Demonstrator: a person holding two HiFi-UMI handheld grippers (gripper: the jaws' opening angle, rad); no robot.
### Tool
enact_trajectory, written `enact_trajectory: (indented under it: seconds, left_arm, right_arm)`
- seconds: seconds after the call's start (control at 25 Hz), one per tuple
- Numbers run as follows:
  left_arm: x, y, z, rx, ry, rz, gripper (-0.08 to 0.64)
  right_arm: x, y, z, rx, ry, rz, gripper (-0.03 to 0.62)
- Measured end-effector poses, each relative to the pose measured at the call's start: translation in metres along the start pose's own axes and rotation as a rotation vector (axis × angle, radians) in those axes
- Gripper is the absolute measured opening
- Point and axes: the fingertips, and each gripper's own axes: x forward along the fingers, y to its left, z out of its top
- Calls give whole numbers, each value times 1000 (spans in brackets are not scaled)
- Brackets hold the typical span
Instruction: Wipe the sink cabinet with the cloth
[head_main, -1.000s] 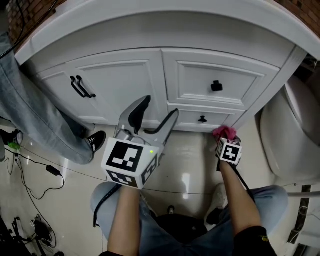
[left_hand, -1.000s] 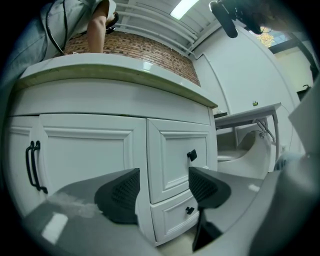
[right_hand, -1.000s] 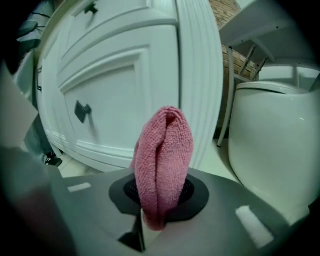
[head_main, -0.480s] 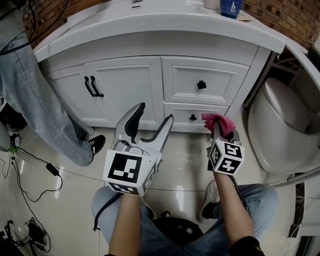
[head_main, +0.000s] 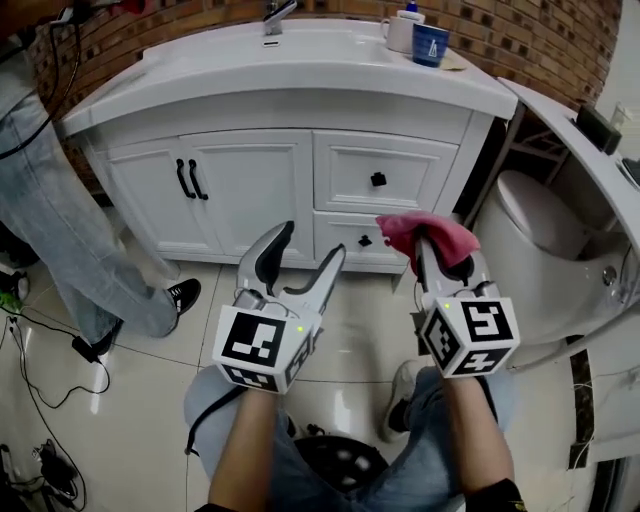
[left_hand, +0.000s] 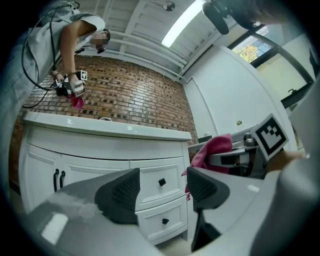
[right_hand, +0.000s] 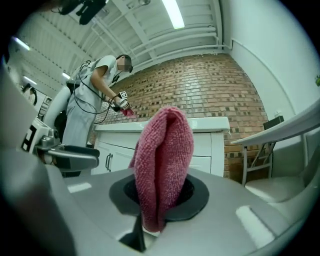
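The white sink cabinet with black handles stands ahead, under a white basin top. My right gripper is shut on a pink cloth, held in the air a little in front of the cabinet's lower right drawer. In the right gripper view the cloth sticks up folded between the jaws. My left gripper hangs open and empty in front of the cabinet, left of the cloth. In the left gripper view its fingers stand apart, with the drawers between them and the cloth at right.
A person in jeans stands at the cabinet's left end. A toilet sits close on the right. A blue cup and white mug stand on the basin top. Cables lie on the tiled floor at left.
Both grippers have drawn back from the cabinet and risen; the right one, still holding the cloth, has left the lower drawer area. The view has tilted up to show the basin top.
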Motion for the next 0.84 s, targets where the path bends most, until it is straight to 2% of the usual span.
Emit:
enact_trajectory:
  seconds: [0.12,0.28,0.32,0.4,0.6,0.84]
  left_arm:
    - [1,-7,-3,-10,9,-7,299]
    - [3,-14,-8,-5,14,-13,298]
    - [3,-14,-10,-9,19,-11,298]
    - [2,-11,-12,-16,24,-3,298]
    - [2,-7,-9,-20,23,5,298]
    - [4,-10,-11,-27,18,0,298]
  right_arm:
    - [-12,1,-5,-1,-1,-5,57]
    - [-16,-4,-29,152,6,-46,58]
    - [-15,-5,-31,160,3,-57,58]
    - [-11,-3,-30,138,-6,-64,58]
    - [-10,10,-21,100,-31,-21,58]
    - [-11,12,-25,92,-22,-6,58]
